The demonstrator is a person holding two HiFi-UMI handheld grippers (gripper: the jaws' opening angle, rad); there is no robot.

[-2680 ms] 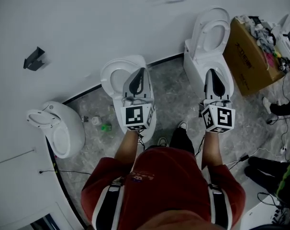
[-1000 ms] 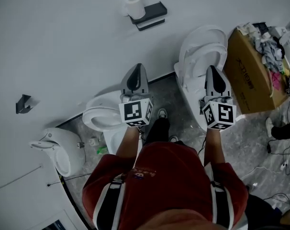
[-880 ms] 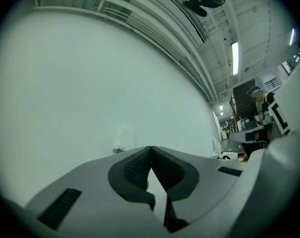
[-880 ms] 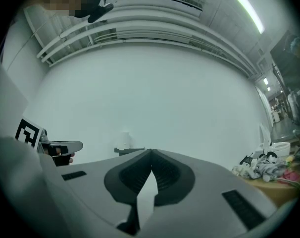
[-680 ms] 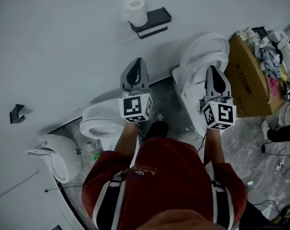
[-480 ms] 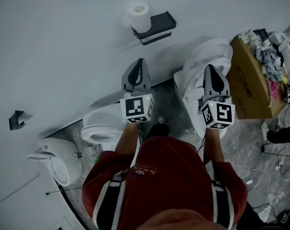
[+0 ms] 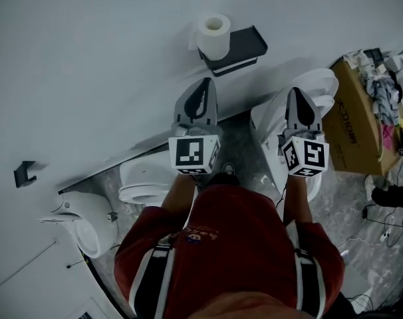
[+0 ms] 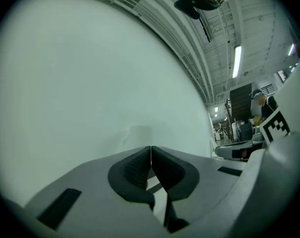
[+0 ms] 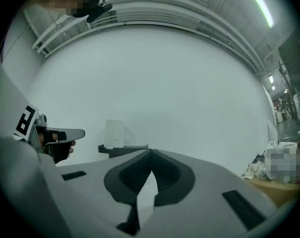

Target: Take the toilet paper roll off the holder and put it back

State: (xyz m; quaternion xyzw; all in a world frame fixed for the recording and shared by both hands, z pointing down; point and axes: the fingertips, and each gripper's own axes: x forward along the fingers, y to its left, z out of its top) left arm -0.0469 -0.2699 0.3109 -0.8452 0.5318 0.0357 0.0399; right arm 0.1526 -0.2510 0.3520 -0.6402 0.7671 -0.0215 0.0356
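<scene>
The toilet paper roll [image 7: 213, 35] stands upright on the left end of the dark holder [image 7: 245, 45], which is fixed to the white wall [image 7: 88, 58]. Both grippers point level at the wall, well apart from the roll. The left gripper [image 7: 205, 84] has its jaws pressed together with nothing between them. The right gripper [image 7: 296, 93] is closed and empty too. In the left gripper view the roll seems to show only as a faint pale shape above the jaw tips.

Mock-up bathroom inside an industrial hall: toilets [image 7: 138, 178] line a bare white wall [image 7: 88, 65], cluttered cardboard box [image 7: 358, 125] at right, strip lights [image 8: 236, 61] overhead.
</scene>
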